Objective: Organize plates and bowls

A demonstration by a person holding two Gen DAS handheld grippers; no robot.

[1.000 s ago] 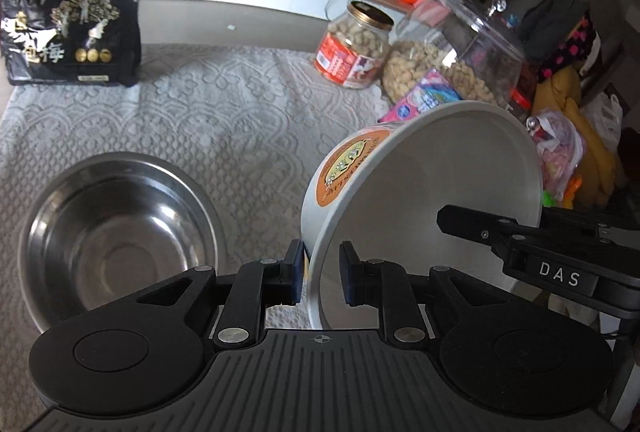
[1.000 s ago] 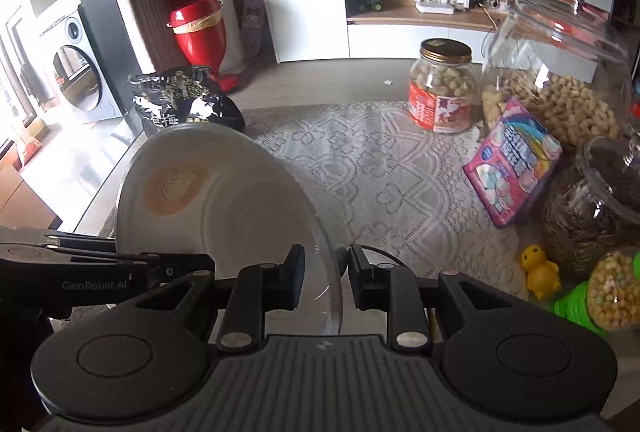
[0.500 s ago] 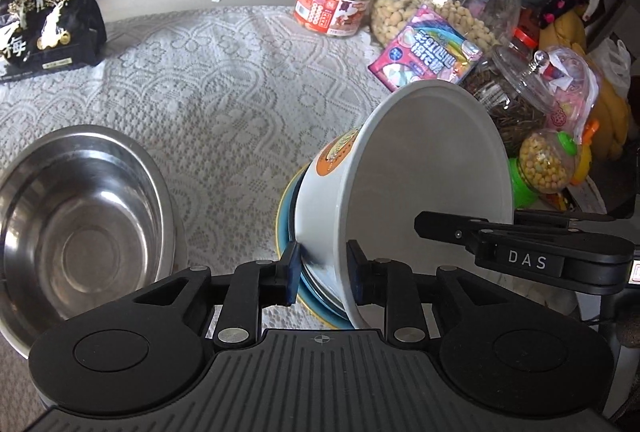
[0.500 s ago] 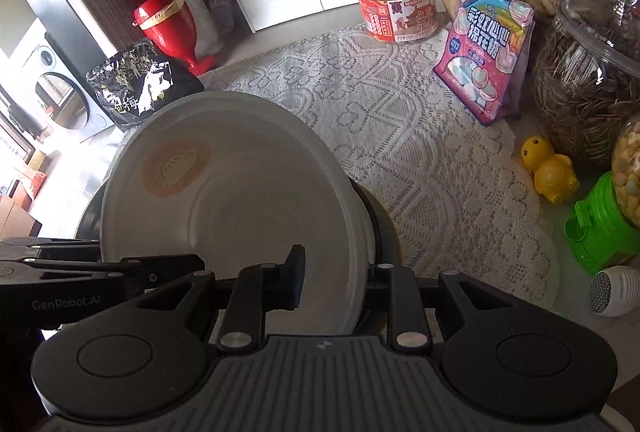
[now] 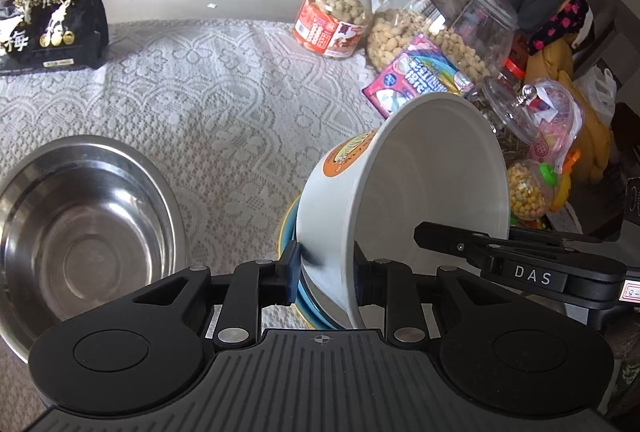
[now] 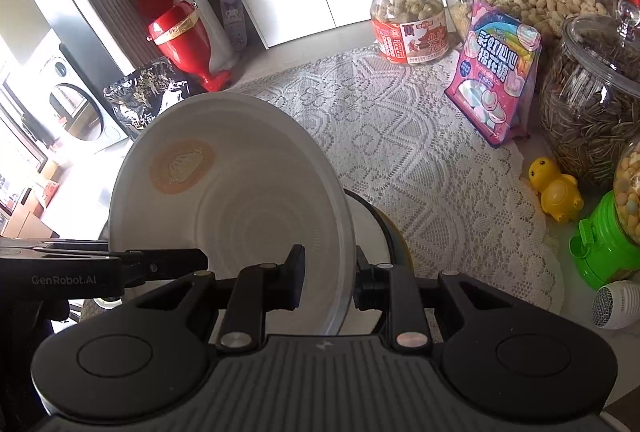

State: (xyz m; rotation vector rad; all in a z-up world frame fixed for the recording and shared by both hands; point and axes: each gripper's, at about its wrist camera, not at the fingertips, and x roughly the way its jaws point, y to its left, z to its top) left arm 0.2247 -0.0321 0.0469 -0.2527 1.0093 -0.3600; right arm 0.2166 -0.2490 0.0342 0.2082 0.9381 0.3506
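Left wrist view: left gripper (image 5: pixel 325 278) jaws spread w/ white bowl (image 5: pixel 404 199) rim between, not clamped. Right gripper (image 6: pixel 328 274) pinches same rim. Bowl tilted over blue plate (image 5: pixel 310 302) near centre. Steel bowl (image 5: pixel 80 236) on left; peanut jar (image 5: pixel 336 19) far.
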